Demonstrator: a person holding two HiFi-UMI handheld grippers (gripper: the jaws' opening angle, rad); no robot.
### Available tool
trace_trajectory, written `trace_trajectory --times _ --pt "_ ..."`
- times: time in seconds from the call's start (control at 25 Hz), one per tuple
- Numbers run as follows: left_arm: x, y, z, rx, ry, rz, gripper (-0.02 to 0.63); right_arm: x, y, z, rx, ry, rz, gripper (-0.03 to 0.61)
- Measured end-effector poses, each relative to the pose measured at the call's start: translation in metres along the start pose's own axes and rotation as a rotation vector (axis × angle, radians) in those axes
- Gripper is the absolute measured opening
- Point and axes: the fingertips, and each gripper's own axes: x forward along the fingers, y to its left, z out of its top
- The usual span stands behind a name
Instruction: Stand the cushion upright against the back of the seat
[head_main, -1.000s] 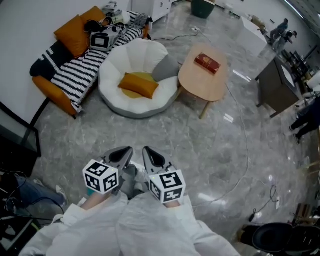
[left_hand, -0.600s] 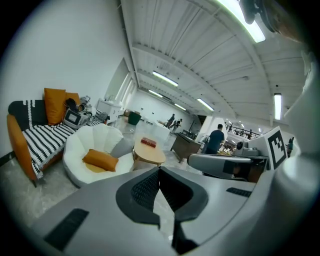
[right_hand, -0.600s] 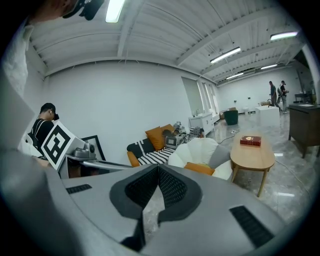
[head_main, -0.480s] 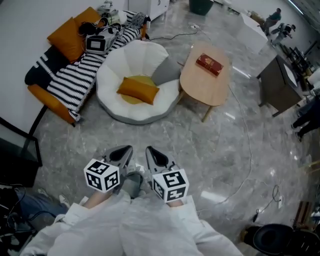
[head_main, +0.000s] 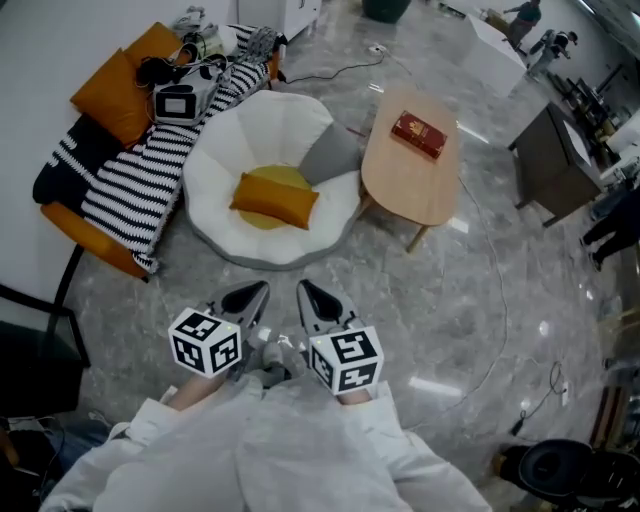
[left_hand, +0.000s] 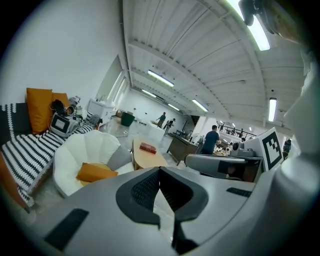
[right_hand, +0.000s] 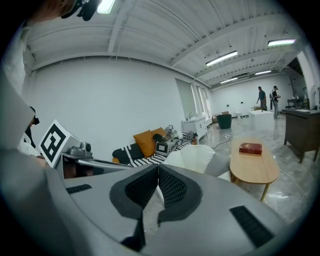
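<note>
The orange cushion (head_main: 275, 200) lay flat in the white seat (head_main: 215, 150) at upper centre of the head view, long axis left to right. The left gripper (head_main: 257, 292) and right gripper (head_main: 304, 289), jaws together and empty, pointed up-frame at it from well below, the left marginally nearer.

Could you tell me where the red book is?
Head view, upper right of centre: the red book lies on the wooden table, right of the white seat.

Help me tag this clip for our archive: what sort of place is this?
Probably a lab or workshop hall with a mock lounge corner: a white round seat, sofa and oval wooden table, with desks and people behind.
</note>
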Motion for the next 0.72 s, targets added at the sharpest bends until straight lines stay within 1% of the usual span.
trace_trajectory --times 0.16,0.32,0.44,0.72 --pt "0.015 0.035 0.016 -0.011 0.017 -0.030 0.007 0.038 -0.002 0.012 0.014 0.002 -0.022 0.012" --pt "0.029 0.047 0.021 -0.019 0.031 -0.051 0.008 0.057 -0.007 0.008 0.035 0.019 -0.036 0.012" --pt "0.034 0.058 0.019 -0.022 0.041 -0.051 0.007 0.069 -0.012 0.005 0.052 0.030 -0.043 0.012" --pt "0.051 0.084 0.030 -0.046 0.048 -0.032 0.007 0.098 -0.027 0.016 0.057 0.038 -0.038 0.012"
